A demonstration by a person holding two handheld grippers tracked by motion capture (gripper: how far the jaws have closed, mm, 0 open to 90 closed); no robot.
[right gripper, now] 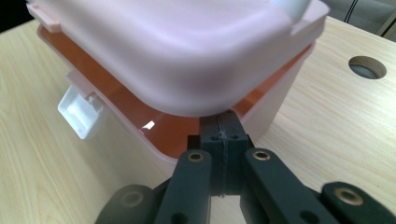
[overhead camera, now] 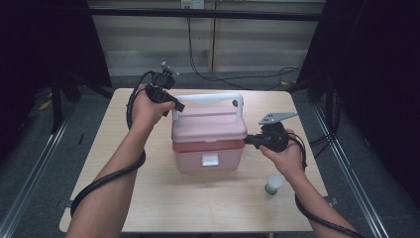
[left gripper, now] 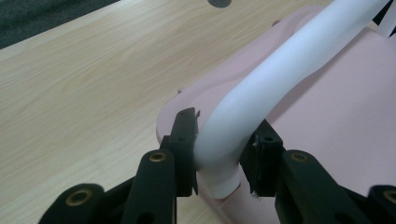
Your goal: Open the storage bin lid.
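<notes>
The left tongs (overhead camera: pixel 177 105) clamped the white curved plastic handle (overhead camera: pixel 210 98) of the pink plastic lidded box (overhead camera: pixel 208 144) standing mid-worktop (overhead camera: pixel 148 198) in the high view; the right tongs (overhead camera: pixel 247 140) met the box's right side. In the left gripper view, the pads (left gripper: pixel 187 140) pressed the handle's (left gripper: pixel 280 65) bend. In the right gripper view, the clenched, empty right tongs (right gripper: pixel 225 133) sat tucked under the raised lid (right gripper: pixel 187 51).

Both forearms are bare, no sleeves. The left gripper (overhead camera: pixel 177 105) and right gripper (overhead camera: pixel 247 139) are black plastic with brass-coloured screws on the jaw links, thick black cables trailing toward 6 o'clock, and a grey three-cornered plate (overhead camera: pixel 276 117) on the right one.
</notes>
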